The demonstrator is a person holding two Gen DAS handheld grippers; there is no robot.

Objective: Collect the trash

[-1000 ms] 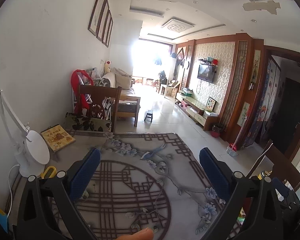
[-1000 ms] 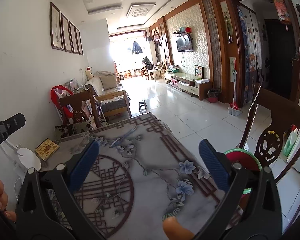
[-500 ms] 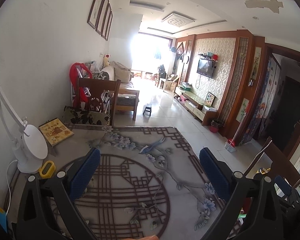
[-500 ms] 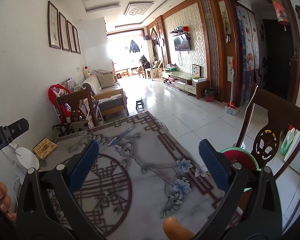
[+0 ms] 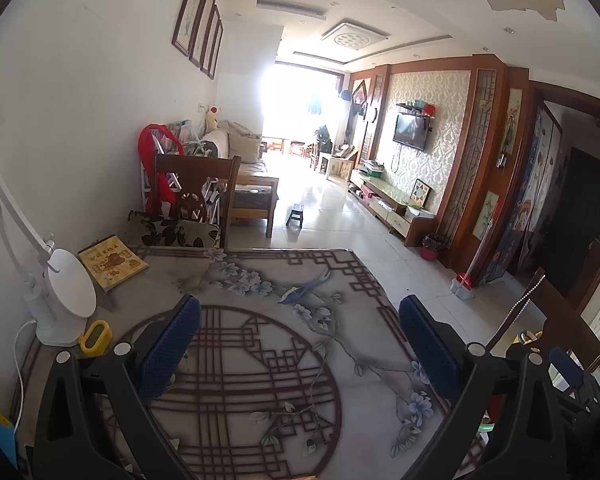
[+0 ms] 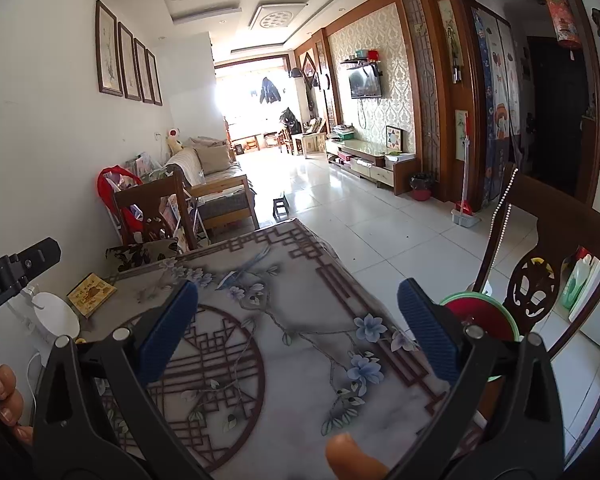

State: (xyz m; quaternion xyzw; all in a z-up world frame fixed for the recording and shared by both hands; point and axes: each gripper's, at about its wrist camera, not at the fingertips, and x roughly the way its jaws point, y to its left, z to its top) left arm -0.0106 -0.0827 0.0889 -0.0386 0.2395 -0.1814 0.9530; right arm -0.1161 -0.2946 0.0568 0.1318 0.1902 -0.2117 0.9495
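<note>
My left gripper [image 5: 299,310] is open over a table [image 5: 260,384] covered by a cloth with flowers and lattice patterns; nothing sits between its blue pads [image 5: 168,352]. My right gripper [image 6: 298,294] is also open and empty, above the same table [image 6: 292,384] near its right edge. A red bin with a green rim [image 6: 482,316] stands beside the table, just past the right finger. I see no loose trash on the cloth in either view. A rounded orange-pink tip [image 6: 352,456] shows at the bottom edge; it looks like a finger.
A white desk lamp [image 5: 66,300], a small yellow object [image 5: 96,336] and a yellow book [image 5: 112,266] lie at the table's left. A wooden chair with a cushion [image 5: 192,200] stands at the far end, another chair [image 6: 540,280] on the right. Tiled floor lies beyond.
The left wrist view has shifted slightly, and the orange-pink tip at its bottom edge has dropped out of sight. The right gripper has barely moved. Both stay open.
</note>
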